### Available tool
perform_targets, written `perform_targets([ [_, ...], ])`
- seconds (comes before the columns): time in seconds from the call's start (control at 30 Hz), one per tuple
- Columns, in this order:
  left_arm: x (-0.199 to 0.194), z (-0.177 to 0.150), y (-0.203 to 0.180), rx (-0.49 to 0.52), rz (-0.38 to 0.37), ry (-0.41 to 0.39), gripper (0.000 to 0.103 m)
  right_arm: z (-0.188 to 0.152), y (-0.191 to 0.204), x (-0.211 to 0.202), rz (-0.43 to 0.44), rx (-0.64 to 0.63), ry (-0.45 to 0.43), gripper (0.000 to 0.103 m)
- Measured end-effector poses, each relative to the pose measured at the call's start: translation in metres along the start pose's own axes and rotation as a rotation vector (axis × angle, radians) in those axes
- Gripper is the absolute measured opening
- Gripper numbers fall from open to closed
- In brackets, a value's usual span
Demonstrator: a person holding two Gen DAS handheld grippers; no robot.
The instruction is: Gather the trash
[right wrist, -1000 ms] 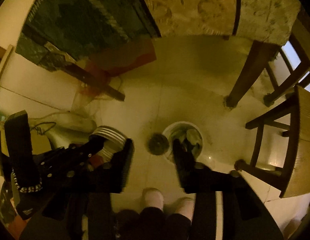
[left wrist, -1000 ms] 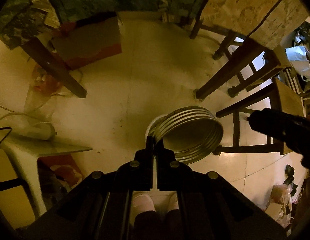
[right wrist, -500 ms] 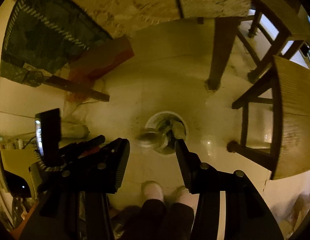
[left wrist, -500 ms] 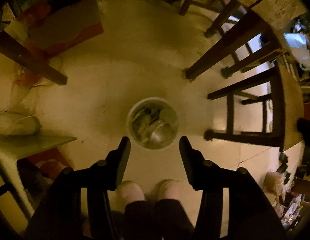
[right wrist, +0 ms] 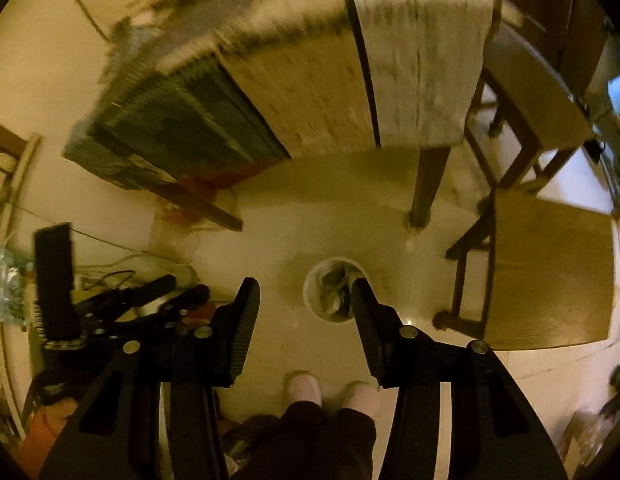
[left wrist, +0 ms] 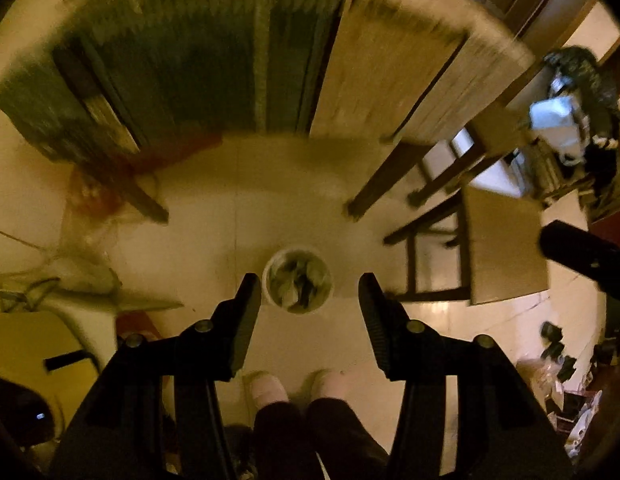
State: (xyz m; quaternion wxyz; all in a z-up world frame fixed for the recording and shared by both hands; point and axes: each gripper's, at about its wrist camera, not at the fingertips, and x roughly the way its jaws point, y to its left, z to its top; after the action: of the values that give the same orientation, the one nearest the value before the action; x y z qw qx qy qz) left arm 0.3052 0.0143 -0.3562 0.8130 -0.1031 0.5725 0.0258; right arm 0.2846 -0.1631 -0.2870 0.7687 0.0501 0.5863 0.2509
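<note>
Both the left gripper and right gripper hang spread wide and empty above the white bin, which stands on the floor near the table leg. It looks crammed with crumpled scraps (blurred, hard to name). Better to steady up before seeking more litter.

Left tool aimed straight down, jaws spread wide, nothing between the fingers; right tool likewise pointed downward, jaws parted and empty. Seen from the right wrist, left tool off to the left side, held at similar height
</note>
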Motion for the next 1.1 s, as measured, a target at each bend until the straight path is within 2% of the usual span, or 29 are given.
perform_targets([
  [0.17,-0.114,0.001,-0.014,0.021,-0.025,-0.174,0.05,-0.003,0.025,-0.079,-0.005,-0.074,-0.126,0.044],
  [0.33,-0.214,-0.012,-0.026,0.063,-0.061,-0.333,0.05,-0.021,0.059,-0.163,-0.022,-0.13,-0.289,0.044],
  [0.47,-0.287,-0.033,-0.029,0.119,-0.074,-0.47,0.05,-0.045,0.091,-0.226,-0.045,-0.156,-0.438,0.044],
  [0.67,-0.375,-0.084,-0.023,0.129,-0.117,-0.63,0.052,-0.092,0.137,-0.298,-0.06,-0.21,-0.634,0.044],
  [0.77,-0.409,-0.108,-0.021,0.129,-0.119,-0.704,0.063,-0.108,0.154,-0.314,-0.077,-0.25,-0.696,0.045],
  [0.8,-0.418,-0.115,-0.019,0.125,-0.115,-0.723,0.071,-0.117,0.161,-0.321,-0.079,-0.269,-0.719,0.049],
  [0.83,-0.425,-0.121,-0.019,0.122,-0.113,-0.737,0.081,-0.12,0.164,-0.322,-0.081,-0.278,-0.733,0.057],
  [0.9,-0.438,-0.133,-0.015,0.114,-0.111,-0.775,0.094,-0.128,0.17,-0.325,-0.082,-0.292,-0.769,0.07],
  [1.0,-0.451,-0.147,-0.011,0.103,-0.11,-0.822,0.096,-0.139,0.177,-0.33,-0.084,-0.299,-0.794,0.086],
  [1.1,-0.456,-0.156,-0.007,0.105,-0.125,-0.826,0.096,-0.147,0.182,-0.332,-0.1,-0.292,-0.804,0.09],
])
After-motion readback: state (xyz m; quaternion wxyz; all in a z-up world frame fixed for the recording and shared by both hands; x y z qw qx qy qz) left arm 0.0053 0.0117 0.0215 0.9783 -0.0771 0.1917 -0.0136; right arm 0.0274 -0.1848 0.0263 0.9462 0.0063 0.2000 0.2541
